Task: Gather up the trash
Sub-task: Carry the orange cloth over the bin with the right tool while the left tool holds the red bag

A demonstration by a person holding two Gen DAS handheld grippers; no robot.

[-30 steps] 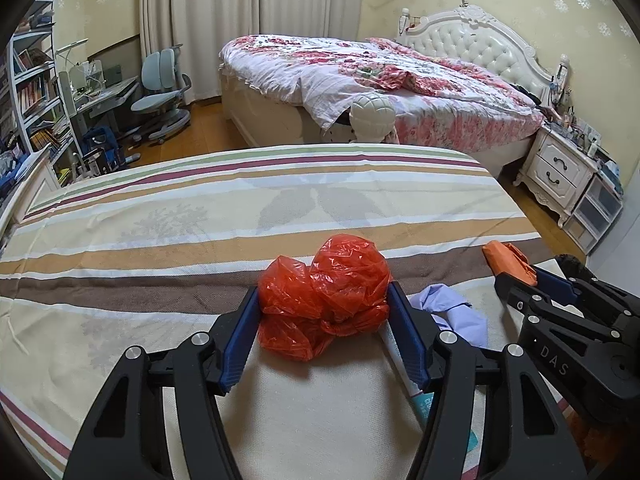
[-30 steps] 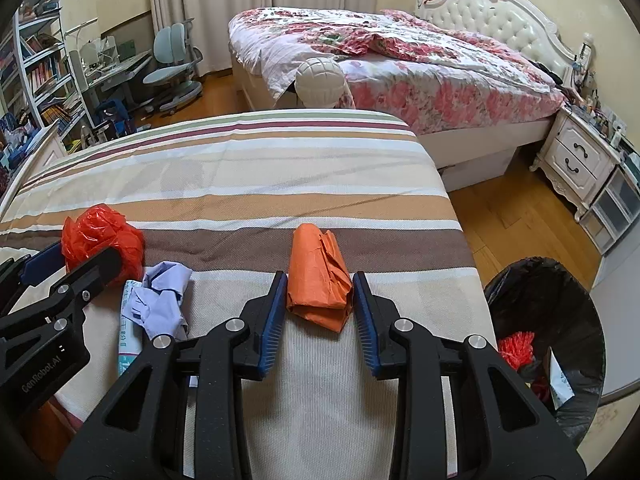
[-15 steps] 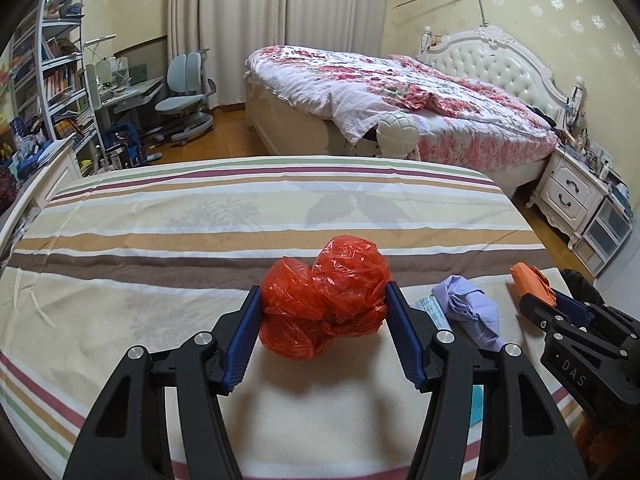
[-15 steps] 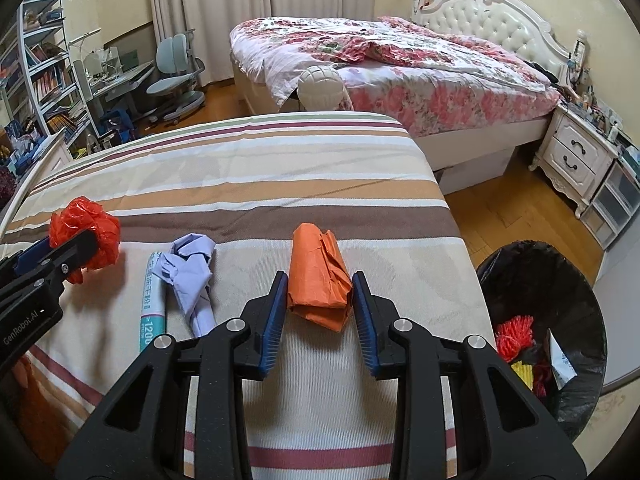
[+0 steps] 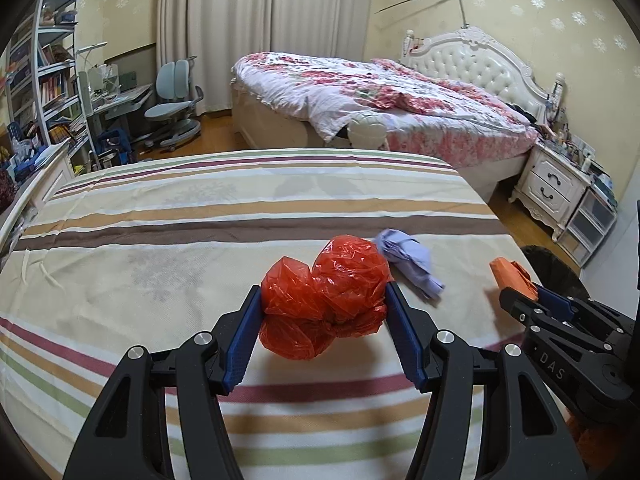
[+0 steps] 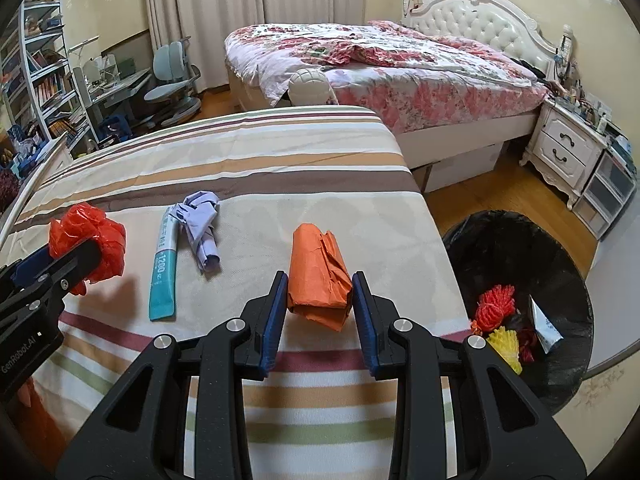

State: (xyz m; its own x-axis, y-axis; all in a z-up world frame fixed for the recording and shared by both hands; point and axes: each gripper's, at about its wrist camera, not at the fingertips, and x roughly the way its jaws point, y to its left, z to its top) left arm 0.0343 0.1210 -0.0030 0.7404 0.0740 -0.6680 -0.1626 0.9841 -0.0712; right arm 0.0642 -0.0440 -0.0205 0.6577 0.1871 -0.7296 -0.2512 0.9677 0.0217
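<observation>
My left gripper is shut on a crumpled red plastic bag and holds it above the striped bedspread. The bag also shows in the right wrist view. My right gripper is shut on a folded orange paper wad, also lifted; the wad also shows in the left wrist view. A crumpled lilac cloth and a teal-and-white wrapper lie on the bedspread between the grippers. A black-lined trash bin stands on the floor at the right, with trash inside.
The striped bed's right edge drops to wooden floor beside the bin. A floral bed and a white nightstand are beyond. A desk, chair and bookshelves stand at the far left.
Both grippers have risen and pulled back with their loads. The bin, lilac cloth and teal wrapper show more fully now.
</observation>
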